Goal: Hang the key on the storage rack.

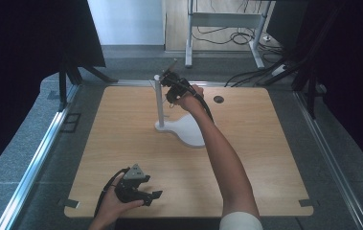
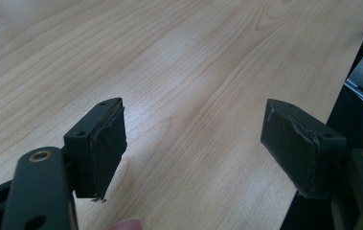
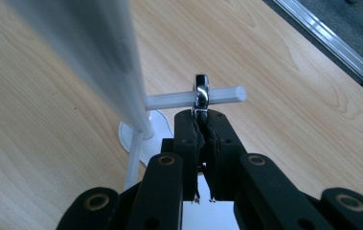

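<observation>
Right gripper (image 3: 202, 125) is clamped on a small shiny metal ring (image 3: 201, 94) threaded on the white stand's peg (image 3: 227, 94). Ring looks light, stiff, slippery; pinching its lower edge seems best. Left gripper (image 2: 193, 143) sits spread apart near the table's (image 1: 265, 158) front edge.

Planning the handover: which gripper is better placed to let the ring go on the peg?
Right. The right gripper is shut on the ring around the peg; the left gripper is open near the table edge.

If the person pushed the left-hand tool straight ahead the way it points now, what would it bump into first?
Probably just the bare wooden table. The left tool is open, angled slightly down at the tabletop, with only wood ahead between its jaws. The table's edge lies off to one side; depth is hard to judge.
</observation>
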### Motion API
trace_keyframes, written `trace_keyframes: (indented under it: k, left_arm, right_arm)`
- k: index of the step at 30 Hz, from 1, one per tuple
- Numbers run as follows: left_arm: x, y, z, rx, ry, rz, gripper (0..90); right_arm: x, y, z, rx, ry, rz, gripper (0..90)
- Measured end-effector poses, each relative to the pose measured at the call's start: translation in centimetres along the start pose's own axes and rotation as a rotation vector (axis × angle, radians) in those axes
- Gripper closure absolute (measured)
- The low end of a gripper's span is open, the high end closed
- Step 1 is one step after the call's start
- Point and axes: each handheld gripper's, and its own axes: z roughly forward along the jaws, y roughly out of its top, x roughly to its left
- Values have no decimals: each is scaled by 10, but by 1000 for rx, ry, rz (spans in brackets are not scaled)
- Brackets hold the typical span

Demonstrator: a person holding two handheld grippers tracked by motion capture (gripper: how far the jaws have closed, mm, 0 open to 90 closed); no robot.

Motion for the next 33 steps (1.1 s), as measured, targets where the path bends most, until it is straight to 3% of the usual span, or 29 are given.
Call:
trace_keyframes:
  k: [11, 18, 23, 32, 33]
  left_arm:
    - [-2, 0, 3, 9, -1, 6, 241]
    - [-4, 0, 5, 12, 3, 6, 241]
    - [-4, 0, 5, 16, 8, 7, 241]
    - [-1, 0, 4, 23, 32, 7, 241]
    - [-1, 0, 4, 23, 32, 7, 241]
  right_arm:
    - [7, -7, -8, -29, 36, -28, 752]
    - [11, -22, -21, -60, 66, -24, 672]
    - [12, -36, -27, -84, 75, -29, 624]
    - [11, -92, -43, -157, 116, -34, 564]
    - [11, -92, -43, -157, 116, -34, 564]
